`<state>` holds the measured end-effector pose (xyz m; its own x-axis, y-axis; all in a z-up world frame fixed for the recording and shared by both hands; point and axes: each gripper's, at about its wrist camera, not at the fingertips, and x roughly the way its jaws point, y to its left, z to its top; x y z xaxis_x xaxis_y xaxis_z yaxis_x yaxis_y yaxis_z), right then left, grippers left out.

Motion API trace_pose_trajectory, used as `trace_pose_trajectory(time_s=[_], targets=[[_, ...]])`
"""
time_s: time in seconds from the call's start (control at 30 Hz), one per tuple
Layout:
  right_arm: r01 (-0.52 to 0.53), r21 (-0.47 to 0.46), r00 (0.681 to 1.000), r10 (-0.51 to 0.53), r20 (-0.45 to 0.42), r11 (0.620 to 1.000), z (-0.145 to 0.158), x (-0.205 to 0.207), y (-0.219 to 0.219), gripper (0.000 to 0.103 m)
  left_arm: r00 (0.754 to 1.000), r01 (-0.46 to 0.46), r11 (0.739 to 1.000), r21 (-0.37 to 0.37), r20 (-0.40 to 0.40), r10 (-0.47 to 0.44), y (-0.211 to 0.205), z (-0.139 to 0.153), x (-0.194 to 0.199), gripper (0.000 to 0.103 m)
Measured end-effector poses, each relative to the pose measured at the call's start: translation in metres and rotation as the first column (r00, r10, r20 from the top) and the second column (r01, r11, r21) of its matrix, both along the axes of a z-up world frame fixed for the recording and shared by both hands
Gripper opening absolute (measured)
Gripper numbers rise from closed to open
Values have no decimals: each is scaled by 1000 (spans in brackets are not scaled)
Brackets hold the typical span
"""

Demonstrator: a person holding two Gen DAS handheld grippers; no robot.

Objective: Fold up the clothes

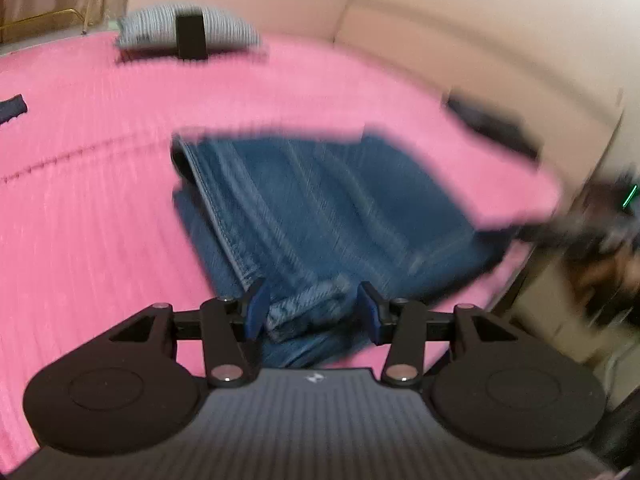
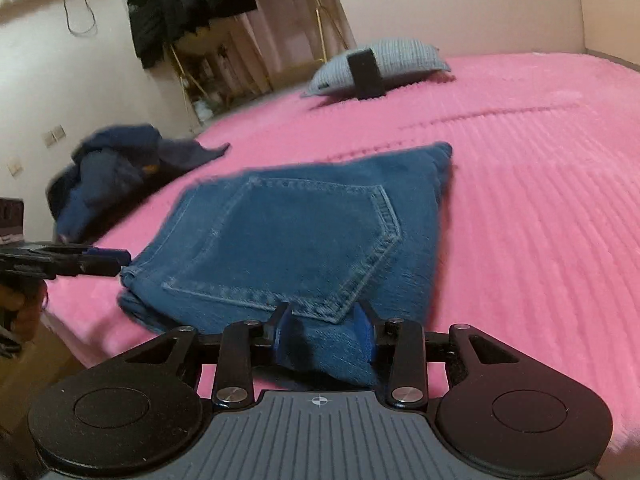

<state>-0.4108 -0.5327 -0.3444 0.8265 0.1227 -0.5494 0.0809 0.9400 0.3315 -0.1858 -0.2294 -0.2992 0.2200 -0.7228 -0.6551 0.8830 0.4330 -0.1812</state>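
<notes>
Denim sits folded on the pink bed: the jeans make a compact stack near the bed's near edge, back pocket up; your right claw has its jaws part-closed around a bunched corner of that stack, at the end nearest you; your left claw likewise straddles a rolled hem or cuff end, jaws narrowed around it, though blur leaves the firmness of the pinch unclear. From the right wrist view, the stack's long axis runs away from the right claw toward the pillow; both claws hold near edges, so either is equally close. A crumpled dark garment lies well apart to the left; the scene fits both finishing this fold and lifting the stack away.
</notes>
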Motion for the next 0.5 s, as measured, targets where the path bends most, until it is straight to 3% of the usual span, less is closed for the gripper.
trace_pose_trajectory(time_s=[0.1, 0.17, 0.2, 0.3, 0.4, 0.47, 0.5], targets=[[-2, -95, 1000, 1, -9, 996, 17, -6, 11, 39, 996, 23, 995, 93, 83, -31, 0, -1, -9, 40], [-32, -208, 999, 33, 2, 978, 26, -12, 23, 52, 975, 36, 994, 108, 213, -59, 0, 9, -25, 40], [-51, -268, 998, 55, 5, 962, 29, -14, 31, 67, 957, 43, 993, 114, 279, -73, 0, 14, -33, 40], [-168, -456, 985, 168, -41, 874, 27, -16, 59, 69, 886, 102, 979, 177, 431, -170, -10, 21, -51, 41], [-260, -587, 965, 225, -133, 766, 12, -6, 74, 68, 819, 173, 944, 280, 491, -296, -24, 11, -60, 41], [-318, -659, 948, 251, -198, 681, 2, 1, 82, 51, 778, 208, 913, 351, 506, -371, -32, 4, -63, 39], [-347, -691, 937, 261, -231, 635, -3, 4, 87, 34, 756, 223, 895, 386, 511, -409, -36, 0, -64, 35]])
